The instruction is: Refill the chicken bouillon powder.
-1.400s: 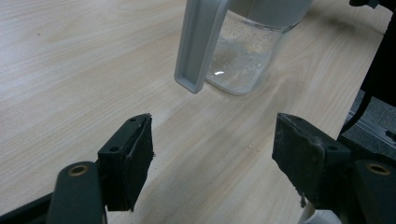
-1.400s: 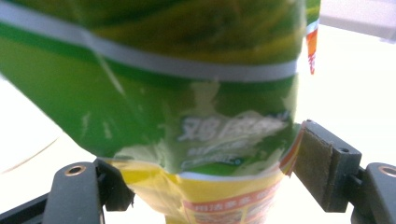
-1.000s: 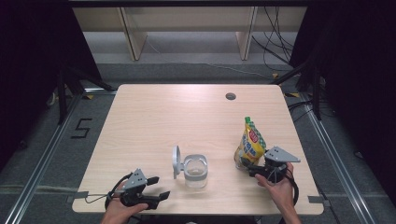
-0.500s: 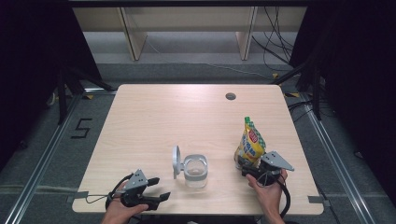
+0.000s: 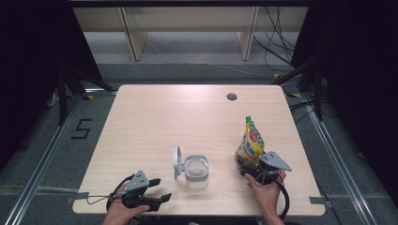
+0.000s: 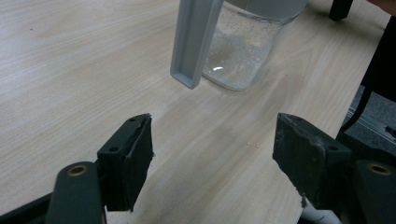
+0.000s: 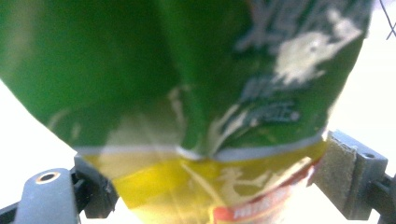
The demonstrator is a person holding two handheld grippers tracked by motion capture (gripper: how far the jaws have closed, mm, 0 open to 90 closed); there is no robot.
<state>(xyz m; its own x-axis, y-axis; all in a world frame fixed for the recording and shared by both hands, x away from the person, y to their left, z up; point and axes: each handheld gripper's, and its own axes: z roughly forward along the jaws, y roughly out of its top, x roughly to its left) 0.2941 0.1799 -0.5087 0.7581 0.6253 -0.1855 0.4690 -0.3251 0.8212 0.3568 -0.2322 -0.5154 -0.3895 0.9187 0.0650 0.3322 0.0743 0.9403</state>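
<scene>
1. Your right gripper (image 5: pixel 253 167) has the snack bag (image 5: pixel 250 143) between its jaws at the table's (image 5: pixel 155 117) near right; whether the pads press on it cannot be told.
2. Your left gripper (image 5: pixel 157 190) rests with jaws wide and empty, near the open jar (image 5: pixel 195 170); its lid (image 5: pixel 177 162) leans beside it.
3. Step in hand: gripping the bag; next, probably carry it over the jar.

Digit "5" (image 5: pixel 83 128) marked on floor left of table (image 5: pixel 155 117); pouch (image 5: pixel 251 144) print unreadable
</scene>
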